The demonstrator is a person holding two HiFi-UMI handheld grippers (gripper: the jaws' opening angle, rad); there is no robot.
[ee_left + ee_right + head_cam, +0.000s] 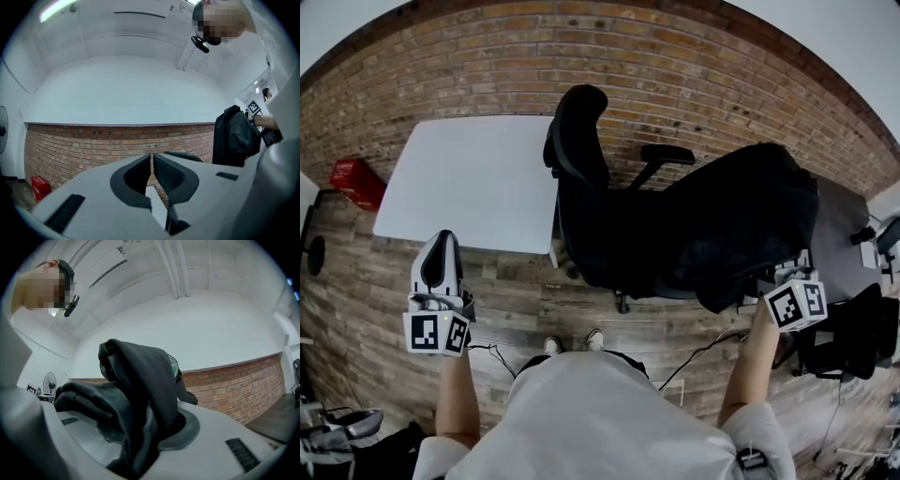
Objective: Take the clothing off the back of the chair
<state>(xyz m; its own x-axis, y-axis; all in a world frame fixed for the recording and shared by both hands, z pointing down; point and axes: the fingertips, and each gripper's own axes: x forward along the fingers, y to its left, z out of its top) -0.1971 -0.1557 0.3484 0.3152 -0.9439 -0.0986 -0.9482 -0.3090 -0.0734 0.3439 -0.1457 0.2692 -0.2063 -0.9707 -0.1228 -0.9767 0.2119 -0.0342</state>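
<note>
If going by the head view alone, looks pretty much done: black jacket (pixel 741 225) lifted over to the right of the office chair (pixel 581 187), off the backrest afaict, w/ the bulk draped down in front of the seat side. Can't tell about the bottom edge tho, maybe brushing the seat, maybe hanging free

Gripped by the right hand-held gripper (pixel 147 425), clamped on a fat bunched fold, so not squeezed fully together, obv bc of all that cloth stuffed in between. Held up high and out sideways, prob to stop the hem snagging on the armrest (pixel 667 153). Pinched at a thick fold rather than a thin edge, prob for a grab less likely to slip under the wt

Left hand-held gripper (pixel 152 164): closed, nothing inside, just parked out front on the left near the white counter (pixel 478 178), well apart from chair and jacket. Out of the way imo, or on standby for grabbing a dangling sleeve

Next up, just guessing: carry further right, totally clear of the chair. Worth watching for floppy fabric catching the armrest, also dragging on the wooden floor (pixel 516 291) w/ that much hanging below the grip

Other stuff around: brick wall (pixel 675 75) behind, red box (pixel 356 180) on the floor far left. Not in play
</note>
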